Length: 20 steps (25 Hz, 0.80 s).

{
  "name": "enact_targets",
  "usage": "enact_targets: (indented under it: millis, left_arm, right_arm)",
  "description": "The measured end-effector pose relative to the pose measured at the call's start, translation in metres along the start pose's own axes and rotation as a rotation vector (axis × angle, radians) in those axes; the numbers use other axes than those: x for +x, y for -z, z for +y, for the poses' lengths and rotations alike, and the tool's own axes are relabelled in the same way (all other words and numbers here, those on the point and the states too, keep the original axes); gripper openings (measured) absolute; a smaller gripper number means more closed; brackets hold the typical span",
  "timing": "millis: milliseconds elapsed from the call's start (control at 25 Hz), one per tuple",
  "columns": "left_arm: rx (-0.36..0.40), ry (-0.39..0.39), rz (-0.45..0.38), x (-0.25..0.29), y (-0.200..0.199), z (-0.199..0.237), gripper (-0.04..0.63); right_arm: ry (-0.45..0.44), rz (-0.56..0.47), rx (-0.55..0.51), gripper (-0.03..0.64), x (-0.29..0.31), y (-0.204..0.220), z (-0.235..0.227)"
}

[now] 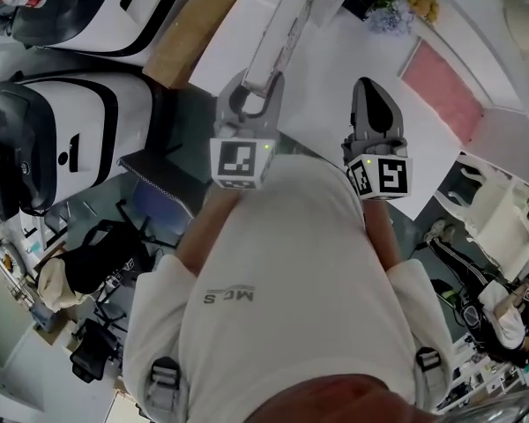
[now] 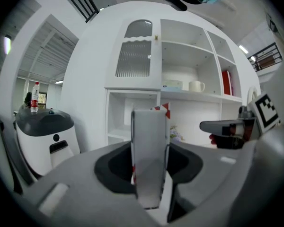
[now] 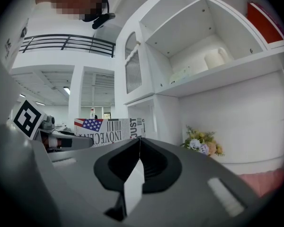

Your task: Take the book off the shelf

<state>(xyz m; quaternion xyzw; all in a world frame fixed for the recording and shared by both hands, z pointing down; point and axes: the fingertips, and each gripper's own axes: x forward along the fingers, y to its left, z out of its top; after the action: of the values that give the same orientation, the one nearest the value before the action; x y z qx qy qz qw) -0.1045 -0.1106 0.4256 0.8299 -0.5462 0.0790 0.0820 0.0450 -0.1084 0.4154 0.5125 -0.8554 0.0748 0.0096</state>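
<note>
We hold the book clamped edge-on in our left gripper, out in front of the shelf, our right gripper pinched together on nothing, so the long book could pivot and slip from that single grip near one end

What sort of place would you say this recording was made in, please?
Probably a large hall or showroom with a mock living corner: a white shelf holding a mug, flowers on the counter, and a railed balcony overhead.
</note>
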Motion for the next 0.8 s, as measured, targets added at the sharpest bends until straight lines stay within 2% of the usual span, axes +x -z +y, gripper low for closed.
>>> enact_targets:
  millis: [800]
  left_arm:
    - [-0.015,-0.013,0.078,-0.012,0.033,-0.002,0.16]
  right_arm:
    - [-0.013,0.101,0.024,-0.003,-0.011,0.026,0.013]
